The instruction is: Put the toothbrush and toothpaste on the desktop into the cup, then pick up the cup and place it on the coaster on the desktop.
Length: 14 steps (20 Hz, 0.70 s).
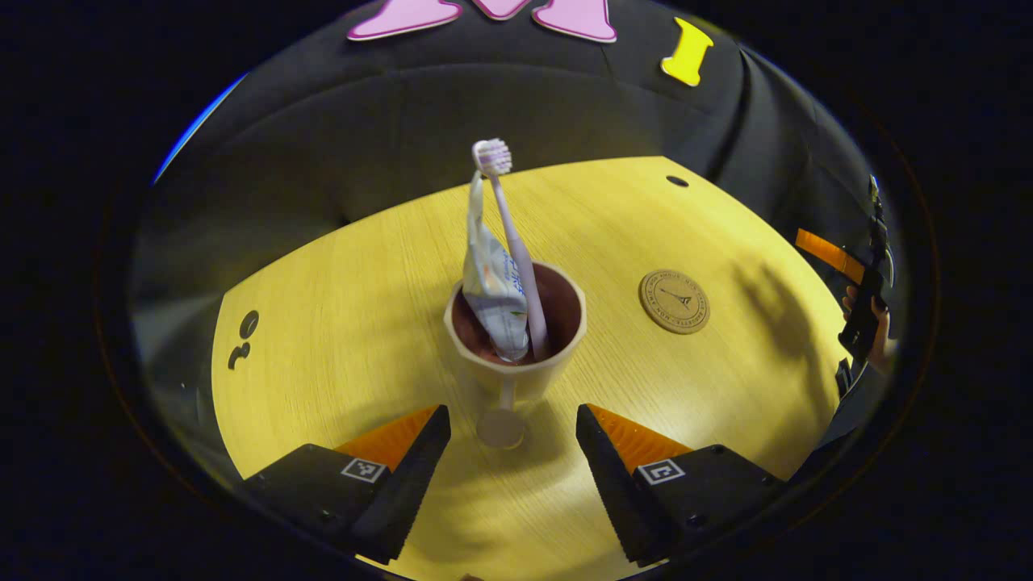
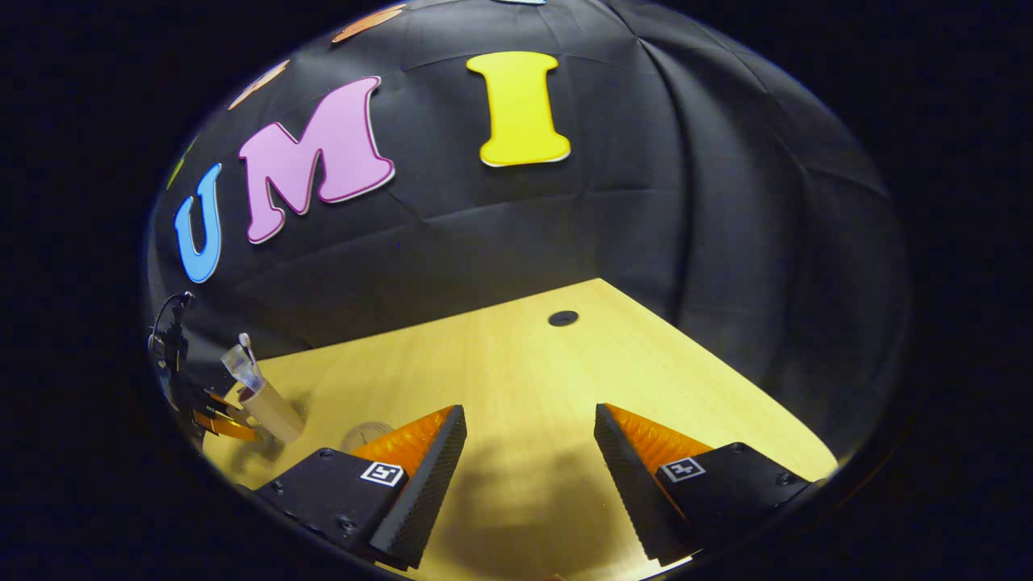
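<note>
Toothbrush (image 1: 512, 242) and toothpaste (image 1: 492, 290) already lean inside the cup (image 1: 516, 339), which stands just ahead of the released left tool (image 1: 513, 440), lined up between its fingers for grasping; coaster (image 1: 675, 301) waits rightward. Right tool (image 2: 530, 440) hangs released.

Hidden and cut-off parts

The cup (image 1: 515, 339) hid the toothpaste's (image 1: 492, 286) lower end; in the right gripper view, its own finger half-covered the coaster (image 2: 365, 435).
</note>
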Tool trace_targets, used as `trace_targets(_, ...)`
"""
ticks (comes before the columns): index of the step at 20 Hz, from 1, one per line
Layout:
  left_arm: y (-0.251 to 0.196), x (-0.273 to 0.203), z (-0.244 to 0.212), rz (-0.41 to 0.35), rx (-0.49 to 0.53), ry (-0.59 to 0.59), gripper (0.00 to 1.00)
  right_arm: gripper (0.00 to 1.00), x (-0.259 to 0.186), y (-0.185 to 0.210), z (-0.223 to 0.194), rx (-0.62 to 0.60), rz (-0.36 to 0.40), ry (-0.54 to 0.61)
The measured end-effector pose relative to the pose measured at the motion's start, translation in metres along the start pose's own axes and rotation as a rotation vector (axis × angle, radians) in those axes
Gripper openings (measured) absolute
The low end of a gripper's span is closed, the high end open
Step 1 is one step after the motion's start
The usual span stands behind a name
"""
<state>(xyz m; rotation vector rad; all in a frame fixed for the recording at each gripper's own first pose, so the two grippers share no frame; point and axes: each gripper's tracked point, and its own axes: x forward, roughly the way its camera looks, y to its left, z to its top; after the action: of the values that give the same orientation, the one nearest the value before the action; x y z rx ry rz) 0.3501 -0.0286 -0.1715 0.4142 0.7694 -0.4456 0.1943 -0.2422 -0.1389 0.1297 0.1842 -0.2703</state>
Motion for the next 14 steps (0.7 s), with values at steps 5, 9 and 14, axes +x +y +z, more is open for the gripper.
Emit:
trace_targets(5, 0.002, 0.018, -0.004, -0.009, -0.038, 0.143, 0.93, 0.98, -0.029, -0.043, -0.014, -0.031, -0.07, 0.037)
trace_targets(9, 0.001, 0.023, 0.002, 0.0, -0.031, 0.165, 0.74, 0.98, -0.05, -0.049, -0.029, -0.049, -0.067, 0.08)
trace_targets(14, -0.004, 0.025, -0.001, 0.02, -0.041, 0.206, 0.5, 0.98, -0.074, -0.039, -0.052, -0.023, -0.04, 0.143)
